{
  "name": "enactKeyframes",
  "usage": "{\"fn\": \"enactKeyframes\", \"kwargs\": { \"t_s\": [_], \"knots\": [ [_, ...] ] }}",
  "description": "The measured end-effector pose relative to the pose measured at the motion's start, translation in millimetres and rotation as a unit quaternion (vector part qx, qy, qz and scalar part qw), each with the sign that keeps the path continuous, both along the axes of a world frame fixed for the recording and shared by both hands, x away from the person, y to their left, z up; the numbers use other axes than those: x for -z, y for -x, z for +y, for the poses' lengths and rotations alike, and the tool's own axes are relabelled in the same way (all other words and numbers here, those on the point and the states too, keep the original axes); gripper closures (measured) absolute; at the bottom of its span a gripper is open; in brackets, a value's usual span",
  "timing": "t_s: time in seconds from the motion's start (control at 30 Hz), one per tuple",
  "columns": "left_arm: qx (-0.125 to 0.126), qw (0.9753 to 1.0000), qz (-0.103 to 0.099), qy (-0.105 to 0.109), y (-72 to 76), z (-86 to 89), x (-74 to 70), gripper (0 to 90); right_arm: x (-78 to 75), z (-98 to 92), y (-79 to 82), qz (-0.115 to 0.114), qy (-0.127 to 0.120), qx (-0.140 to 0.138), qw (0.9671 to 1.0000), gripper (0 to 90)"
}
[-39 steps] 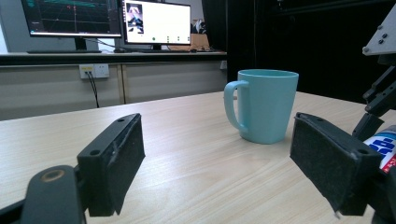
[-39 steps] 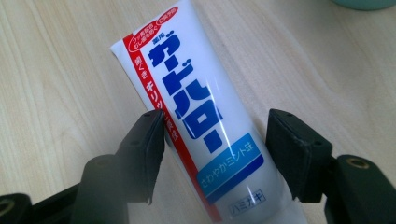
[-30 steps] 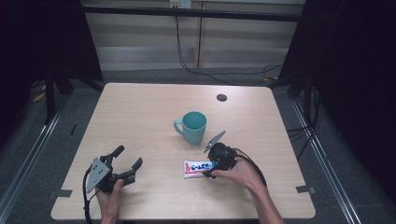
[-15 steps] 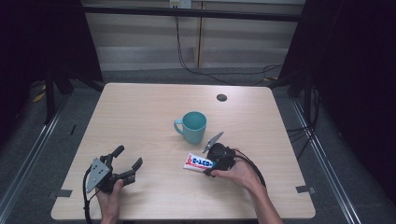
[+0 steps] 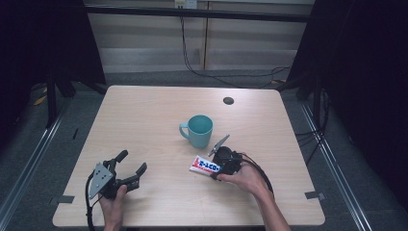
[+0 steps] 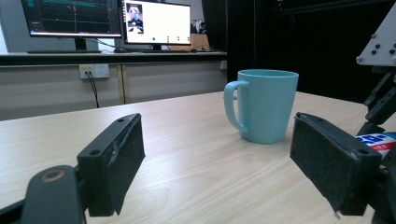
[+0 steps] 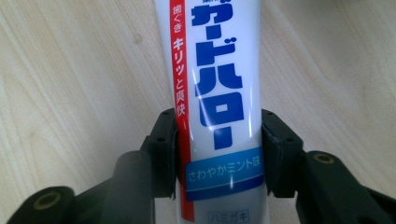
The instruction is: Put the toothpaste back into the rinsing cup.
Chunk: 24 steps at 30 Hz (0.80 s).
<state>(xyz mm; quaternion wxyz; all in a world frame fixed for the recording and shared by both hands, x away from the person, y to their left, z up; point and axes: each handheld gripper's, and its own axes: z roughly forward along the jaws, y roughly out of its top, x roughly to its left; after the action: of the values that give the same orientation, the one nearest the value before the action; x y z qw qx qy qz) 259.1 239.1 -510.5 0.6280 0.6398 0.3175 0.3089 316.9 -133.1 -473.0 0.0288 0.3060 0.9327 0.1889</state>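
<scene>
- Starting at the left of the high view, the left tongs (image 5: 129,167) are seen resting on the pale wooden counter (image 5: 159,115), gripped from behind by the person's left hand (image 5: 114,206).
- Their jaws are held wide apart, with nothing between them; in the left gripper view only bare counter is seen between the two black pads (image 6: 120,163).
- A grey three-cornered plate is carried on top of these tongs, and a black cable is trailed from them toward the near edge.
- Near the middle of the counter, a teal mug (image 5: 198,131) is stood upright, with its handle turned to the left. It is seen well apart from the left tongs and near the right ones.
- Just in front of the mug and slightly to its right, a white toothpaste tube (image 5: 203,166) with blue and red lettering is found, pointing leftward from the right tongs.
- The right tongs (image 5: 217,167) are clamped on the tube, and they are held by the person's right hand (image 5: 243,177).
- In the right gripper view the tube is seen pressed on both sides by the black jaws, at its blue-banded lower part, with the counter's wood grain behind it.
- Whether the tube is touching the counter or is lifted clear of it cannot be told.
- Toward the far right of the counter, a small dark round mark (image 5: 228,100) is seen.
</scene>
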Motion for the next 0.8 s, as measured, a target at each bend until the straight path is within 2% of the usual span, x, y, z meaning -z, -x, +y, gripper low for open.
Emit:
{"fn": "enactKeyframes", "kwargs": {
  "t_s": [0.23, 0.3, 0.8],
  "knots": [
    [0.0, 1.0, 0.0, 0.0, -0.1, 0.0, 0.0, 17.5, -2.5, -2.9, -1.4, 0.01, -0.01, 0.016, 0.9998, 62.1],
    [0.0, 1.0, 0.0, 0.0, 0.0, 0.0, 0.0, 17.5, -2.9, -4.4, -1.6, 0.015, -0.019, 0.025, 0.9994, 63.4],
    [0.0, 1.0, 0.0, 0.001, -0.1, 0.0, 0.0, 17.5, -4.9, -10.3, -0.2, 0.025, -0.022, 0.032, 0.9989, 65.5]
  ]
}}
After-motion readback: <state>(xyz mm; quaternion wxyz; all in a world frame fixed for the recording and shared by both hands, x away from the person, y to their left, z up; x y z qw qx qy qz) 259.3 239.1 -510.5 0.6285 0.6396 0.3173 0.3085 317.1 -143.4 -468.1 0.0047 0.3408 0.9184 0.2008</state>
